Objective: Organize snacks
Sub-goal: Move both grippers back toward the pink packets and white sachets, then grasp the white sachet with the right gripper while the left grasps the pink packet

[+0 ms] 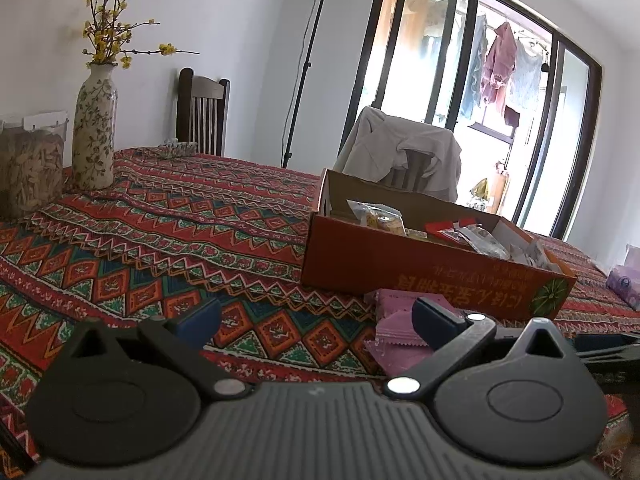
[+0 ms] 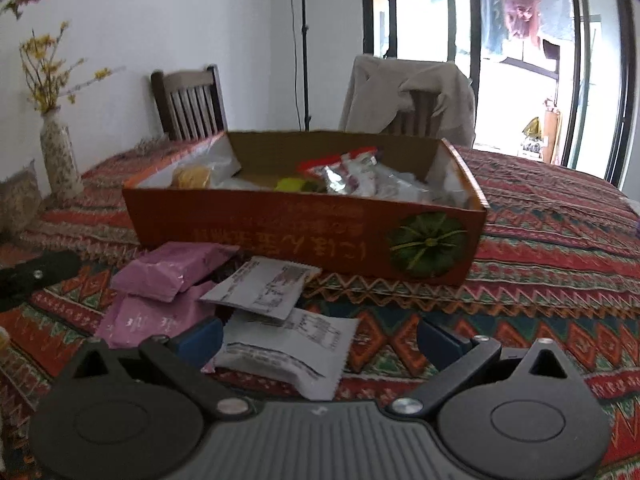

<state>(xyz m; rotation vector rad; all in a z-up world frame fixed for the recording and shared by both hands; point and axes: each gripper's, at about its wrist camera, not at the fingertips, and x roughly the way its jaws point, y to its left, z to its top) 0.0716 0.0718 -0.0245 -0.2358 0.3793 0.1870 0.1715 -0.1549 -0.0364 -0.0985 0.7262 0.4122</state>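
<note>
Both cams sit low on their tools, looking forward along the fingers just above the bench. The left tool looks across the patterned cloth, with the orange box ahead and off to its right, a bit away. The right tool faces the same orange box nearly head-on and closer, pink packets and white packets right in front of its fingers. Both views share the box, the pink packets, the draped chair and the window behind.

Left claw, right claw agape.
</note>
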